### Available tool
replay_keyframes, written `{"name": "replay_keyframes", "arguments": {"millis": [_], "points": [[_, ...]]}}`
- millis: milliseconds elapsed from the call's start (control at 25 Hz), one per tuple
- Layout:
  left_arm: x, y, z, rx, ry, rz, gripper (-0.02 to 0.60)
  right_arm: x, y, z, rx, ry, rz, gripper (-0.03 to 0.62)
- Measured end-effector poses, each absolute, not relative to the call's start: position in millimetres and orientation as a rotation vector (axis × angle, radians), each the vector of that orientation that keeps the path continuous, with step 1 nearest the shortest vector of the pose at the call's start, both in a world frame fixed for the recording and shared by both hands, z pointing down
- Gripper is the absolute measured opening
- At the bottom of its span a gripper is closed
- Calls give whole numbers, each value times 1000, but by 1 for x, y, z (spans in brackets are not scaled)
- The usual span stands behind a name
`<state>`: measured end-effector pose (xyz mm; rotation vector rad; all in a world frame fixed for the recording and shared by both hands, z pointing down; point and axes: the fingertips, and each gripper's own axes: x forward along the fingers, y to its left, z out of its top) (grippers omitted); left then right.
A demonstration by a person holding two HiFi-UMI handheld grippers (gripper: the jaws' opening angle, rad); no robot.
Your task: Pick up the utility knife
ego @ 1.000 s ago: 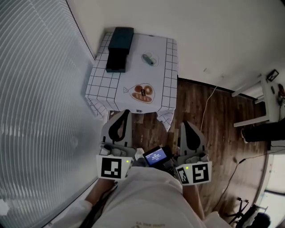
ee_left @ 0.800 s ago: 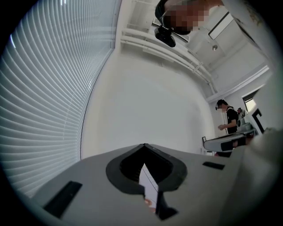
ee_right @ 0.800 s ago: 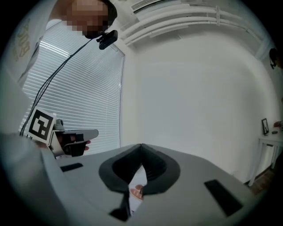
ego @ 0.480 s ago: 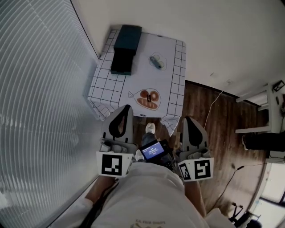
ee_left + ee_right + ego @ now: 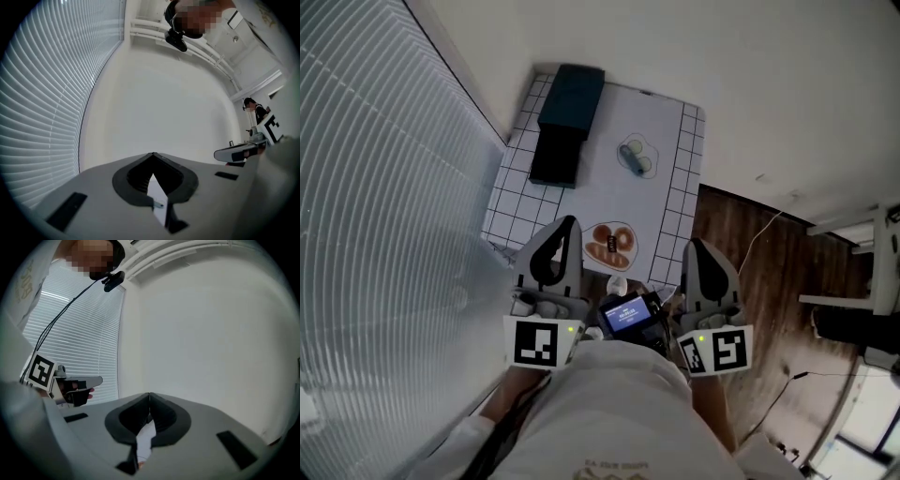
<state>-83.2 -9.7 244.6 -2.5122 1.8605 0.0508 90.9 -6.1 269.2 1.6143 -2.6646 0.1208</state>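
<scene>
The utility knife [image 5: 634, 157], apparently the small grey-blue bar on a clear wrapper, lies right of centre on the white gridded surface [image 5: 666, 122]. Up and left of it a teal box [image 5: 573, 94] and a black box [image 5: 555, 155] sit end to end. Below it, near the surface's lower edge, lies a packet [image 5: 612, 244] of brown pieces. At that edge the left claw [image 5: 569, 223] and right claw [image 5: 696, 246] are each pinched together on nothing. Window blinds [image 5: 384, 187] fill the frame's left, and wooden floor [image 5: 750, 272] shows at its right.
</scene>
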Motion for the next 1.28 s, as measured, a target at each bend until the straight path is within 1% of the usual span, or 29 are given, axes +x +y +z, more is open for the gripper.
{"name": "replay_keyframes", "arguments": {"millis": [240, 480, 1000, 1280], "points": [[-81, -51, 243, -2471, 1911, 30, 3, 102, -53, 280, 1558, -2675, 141, 8], [-80, -70, 250, -2467, 1925, -11, 3, 103, -76, 278, 1561, -2680, 115, 8], [-85, -108, 260, -2535, 1866, -16, 3, 83, -103, 290, 1565, -2641, 162, 8], [-88, -131, 295, -2601, 1839, -125, 3, 68, -131, 311, 1546, -2605, 190, 8]]}}
